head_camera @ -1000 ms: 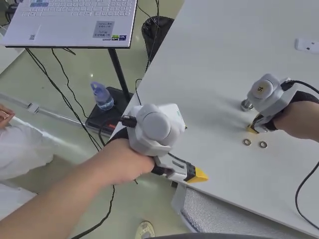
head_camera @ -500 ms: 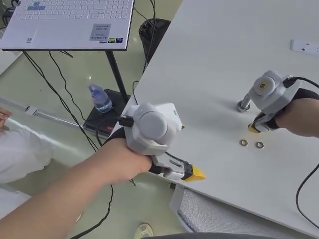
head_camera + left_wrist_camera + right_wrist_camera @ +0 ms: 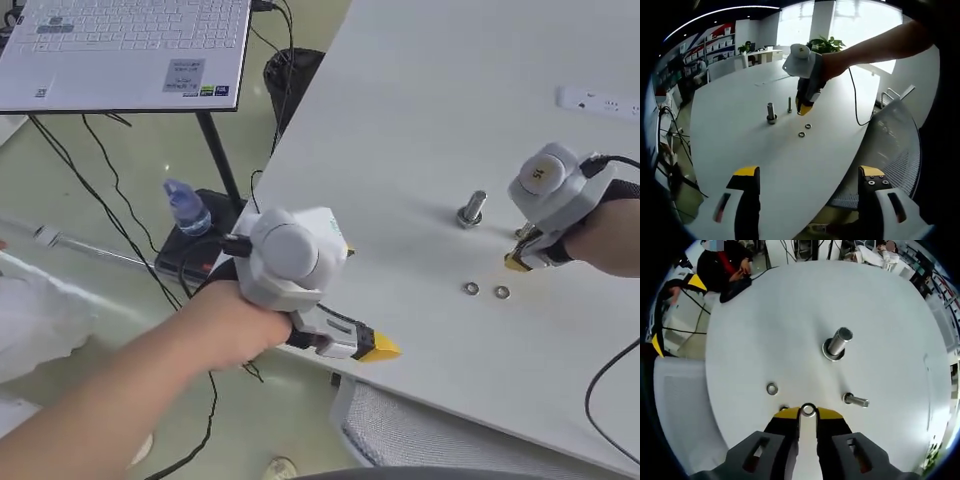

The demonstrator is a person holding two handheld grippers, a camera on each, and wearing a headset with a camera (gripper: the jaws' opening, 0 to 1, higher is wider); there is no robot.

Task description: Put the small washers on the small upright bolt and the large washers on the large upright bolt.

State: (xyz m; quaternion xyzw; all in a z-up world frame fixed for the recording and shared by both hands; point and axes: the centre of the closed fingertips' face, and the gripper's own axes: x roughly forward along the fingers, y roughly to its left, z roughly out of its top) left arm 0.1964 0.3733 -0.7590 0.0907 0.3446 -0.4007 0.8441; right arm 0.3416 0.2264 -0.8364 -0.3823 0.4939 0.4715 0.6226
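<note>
The large upright bolt point(image 3: 470, 210) point(image 3: 837, 344) point(image 3: 771, 112) stands on the white table point(image 3: 420, 120), with the thin small bolt point(image 3: 856, 400) point(image 3: 789, 104) close beside it. Two washers point(image 3: 471, 288) point(image 3: 502, 292) lie flat in front of the bolts. In the right gripper view a washer point(image 3: 808, 410) sits pinched between the yellow tips of my right gripper point(image 3: 808, 413) point(image 3: 517, 262), just off the small bolt. My left gripper point(image 3: 808, 172) point(image 3: 385, 348) hovers at the table's near edge, jaws wide apart and holding nothing.
A laptop point(image 3: 120, 50) rests on a stand left of the table, with a water bottle point(image 3: 186, 208) and cables on the floor below. A mesh chair back point(image 3: 440, 440) is under the near table edge. A power strip point(image 3: 600, 102) lies far right.
My right gripper has shifted right, away from the large bolt, which now stands uncovered. The head camera has moved, so the whole picture has shifted. The left gripper stays about where it was.
</note>
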